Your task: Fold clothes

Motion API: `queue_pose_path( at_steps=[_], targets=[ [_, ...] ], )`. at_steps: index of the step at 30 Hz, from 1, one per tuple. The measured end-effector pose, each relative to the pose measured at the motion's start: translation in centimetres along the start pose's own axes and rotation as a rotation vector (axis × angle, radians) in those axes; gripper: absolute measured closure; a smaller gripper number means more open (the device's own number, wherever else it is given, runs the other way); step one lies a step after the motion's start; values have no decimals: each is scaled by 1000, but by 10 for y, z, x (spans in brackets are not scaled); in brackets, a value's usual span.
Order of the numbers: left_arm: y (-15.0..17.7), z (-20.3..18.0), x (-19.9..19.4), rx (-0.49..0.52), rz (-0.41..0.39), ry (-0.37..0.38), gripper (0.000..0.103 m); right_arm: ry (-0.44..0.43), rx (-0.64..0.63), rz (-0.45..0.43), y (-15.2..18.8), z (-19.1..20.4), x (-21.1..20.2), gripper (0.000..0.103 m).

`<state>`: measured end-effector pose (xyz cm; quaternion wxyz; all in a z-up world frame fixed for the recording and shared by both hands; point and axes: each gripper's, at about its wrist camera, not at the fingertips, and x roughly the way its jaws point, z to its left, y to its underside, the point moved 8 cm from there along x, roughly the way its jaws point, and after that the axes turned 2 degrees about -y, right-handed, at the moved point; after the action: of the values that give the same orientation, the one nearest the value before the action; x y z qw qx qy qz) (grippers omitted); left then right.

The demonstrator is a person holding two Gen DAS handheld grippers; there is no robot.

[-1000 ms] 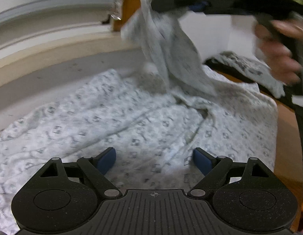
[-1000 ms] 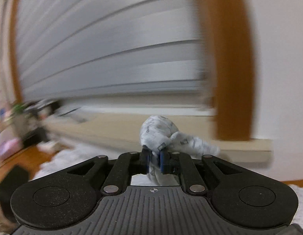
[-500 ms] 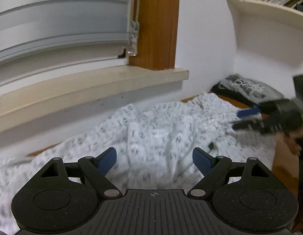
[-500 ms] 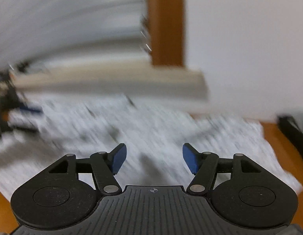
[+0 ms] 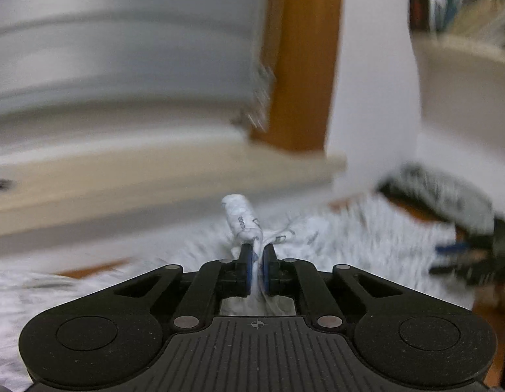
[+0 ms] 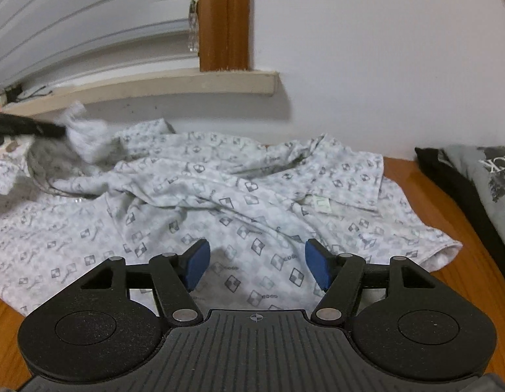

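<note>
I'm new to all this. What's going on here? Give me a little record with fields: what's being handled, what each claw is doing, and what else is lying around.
garment: white patterned shirt, spread rumpled on the wooden floor
left gripper: closing on a bunched fold of the shirt
right gripper: open above the shirt, nothing between its pads
nearby: grey printed T-shirt to the right; window sill behind
</note>
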<state>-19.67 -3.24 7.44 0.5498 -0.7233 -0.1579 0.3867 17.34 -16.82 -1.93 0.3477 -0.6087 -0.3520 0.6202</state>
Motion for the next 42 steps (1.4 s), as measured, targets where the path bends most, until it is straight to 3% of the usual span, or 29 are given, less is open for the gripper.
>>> queue_pose_path(
  at_steps=[4,10,13,16,22,24,25,26,30,33,37,42],
  targets=[
    [0,38,-58,-98,-53,-34,97,-3,-48,-49,-4,8,-14,39],
    [48,84,-100,-136,24,-164,90,-51,-81,-112,-12,25,-34,36],
    [54,96,-101,-165,46,-180,86,-50,-76,-108,-14,28,-27,33],
    [44,90,-93,-127,44,-170,58,-38,-56,-91,-13,27,-16,33],
    [29,50,-33,-3,105,-98,47,-55,-16,-28,-1,27,5,33],
    [32,44,-8,36,143,-105,49,-54,-3,-24,-2,24,7,32],
    [35,44,2,48,160,-120,67,-51,5,-28,-2,23,7,32],
    [37,45,6,50,165,-126,96,-49,14,-28,-2,21,8,31],
    [36,53,-19,1,108,-80,98,-73,53,-33,0,17,6,31],
    [36,70,-73,-28,21,-100,98,-83,38,-63,-1,20,-2,31],
    [46,77,-139,-37,-34,-122,98,-90,-12,-63,-4,33,-13,31],
    [74,74,-173,-36,31,-117,95,-163,-65,-121,-21,67,-37,31]
  ],
)
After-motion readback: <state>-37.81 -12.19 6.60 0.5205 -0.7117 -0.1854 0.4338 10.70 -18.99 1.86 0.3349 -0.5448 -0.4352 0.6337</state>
